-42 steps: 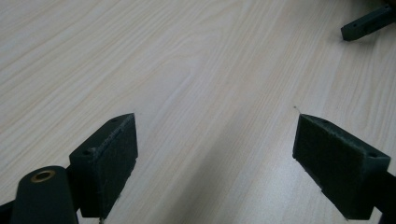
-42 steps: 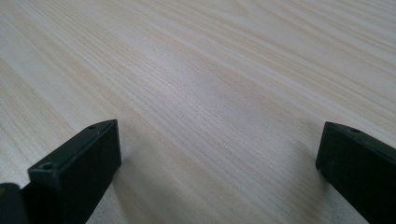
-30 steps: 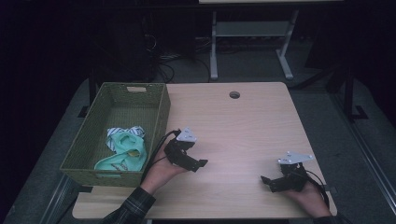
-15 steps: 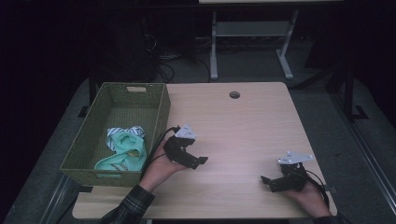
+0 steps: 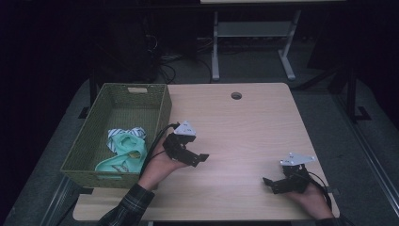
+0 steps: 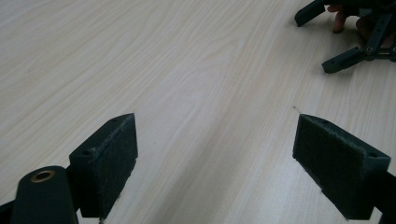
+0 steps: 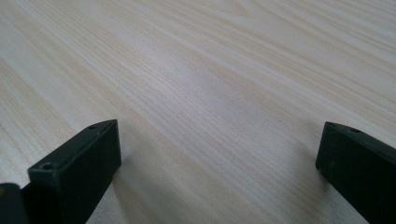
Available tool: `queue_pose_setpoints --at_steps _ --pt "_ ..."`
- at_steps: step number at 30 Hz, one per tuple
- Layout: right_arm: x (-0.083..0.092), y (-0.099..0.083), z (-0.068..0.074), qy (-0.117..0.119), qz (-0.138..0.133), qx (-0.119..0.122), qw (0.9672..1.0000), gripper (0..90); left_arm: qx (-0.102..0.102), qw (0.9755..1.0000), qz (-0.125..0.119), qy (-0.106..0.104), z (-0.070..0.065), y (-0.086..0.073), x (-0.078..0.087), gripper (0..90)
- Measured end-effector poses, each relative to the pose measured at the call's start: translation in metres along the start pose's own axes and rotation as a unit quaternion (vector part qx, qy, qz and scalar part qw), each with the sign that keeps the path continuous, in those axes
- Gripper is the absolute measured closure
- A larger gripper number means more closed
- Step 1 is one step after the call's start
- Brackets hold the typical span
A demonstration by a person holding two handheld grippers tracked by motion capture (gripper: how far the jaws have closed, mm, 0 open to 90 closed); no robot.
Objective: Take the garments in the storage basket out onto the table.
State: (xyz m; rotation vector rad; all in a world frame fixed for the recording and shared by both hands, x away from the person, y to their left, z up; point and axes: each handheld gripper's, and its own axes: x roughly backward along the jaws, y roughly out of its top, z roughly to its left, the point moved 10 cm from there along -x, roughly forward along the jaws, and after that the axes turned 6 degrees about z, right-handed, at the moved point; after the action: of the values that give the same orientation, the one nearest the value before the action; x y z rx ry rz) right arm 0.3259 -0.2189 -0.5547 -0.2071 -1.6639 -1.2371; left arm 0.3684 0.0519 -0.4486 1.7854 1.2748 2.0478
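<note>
My left gripper lies in a hand on the light wooden table, just right of a green woven basket. Its jaws stand wide open over bare wood in the left gripper view, with nothing between them. My right gripper rests in the other hand near the table's front right corner. It is open too, with only wood grain between its jaws. That right gripper also appears at the top right of the left gripper view, with fingertips behind it.
In the basket lie a mint-green cloth and a striped cloth. A round cable hole sits near the table's far edge. Beyond the table stand a metal desk frame and floor cables.
My left gripper has shifted a little away from the table's front edge. The right gripper has stayed where it was.
</note>
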Motion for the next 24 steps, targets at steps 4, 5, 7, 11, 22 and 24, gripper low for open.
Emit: queue_pose_setpoints --at_steps 4,5,7,11,22,24 --pt "0.0 0.0 0.0 0.0 0.0 0.0 1.0 0.0 0.01 0.9999 -0.004 -0.002 0.003 0.001 0.004 13.6" --pt "0.0 0.0 0.0 0.0 0.0 0.0 1.0 0.0 0.01 0.9999 -0.004 -0.002 0.003 0.001 0.004 13.6" --pt "0.0 0.0 0.0 0.0 0.0 0.0 1.0 0.0 0.006 1.0 -0.003 -0.002 0.005 0.001 0.006 13.7" --pt "0.0 0.0 0.0 0.0 0.0 0.0 1.0 0.0 0.007 1.0 -0.007 -0.002 0.007 0.003 0.01 13.6" --pt "0.001 0.0 0.0 0.01 -0.004 -0.011 0.9999 0.0 -0.009 0.9999 -0.006 -0.001 0.014 0.008 0.02 13.6" --pt "0.001 0.0 0.0 0.008 -0.003 -0.01 0.9999 0.0 -0.009 0.9999 -0.005 0.002 0.017 0.008 0.022 13.6"
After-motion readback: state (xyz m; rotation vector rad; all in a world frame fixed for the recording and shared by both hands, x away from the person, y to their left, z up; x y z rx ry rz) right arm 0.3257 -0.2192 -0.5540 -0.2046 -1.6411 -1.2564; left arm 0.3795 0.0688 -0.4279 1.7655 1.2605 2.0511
